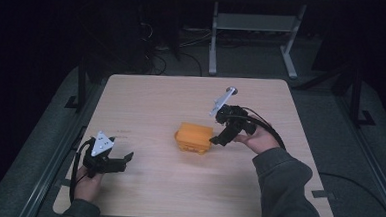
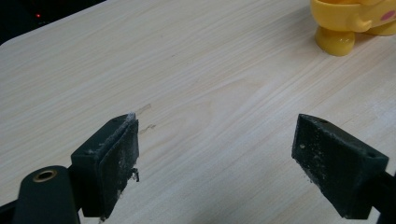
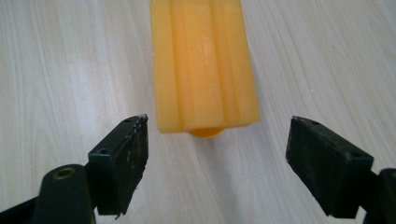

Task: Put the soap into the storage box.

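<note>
Pale wood tabletop (image 1: pixel 146 106), dark room behind. Item one: orange plastic block (image 1: pixel 194 136), resting at frame centre in my high view. Item two: right gripper (image 1: pixel 218 139), just right of the block, jaws spread wide, nothing held. Item three: left gripper (image 1: pixel 126 158), lower left, well apart, jaws likewise spread over bare wood.

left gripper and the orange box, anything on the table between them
Nothing: the high view shows bare wood between the left gripper and the orange box.
</note>
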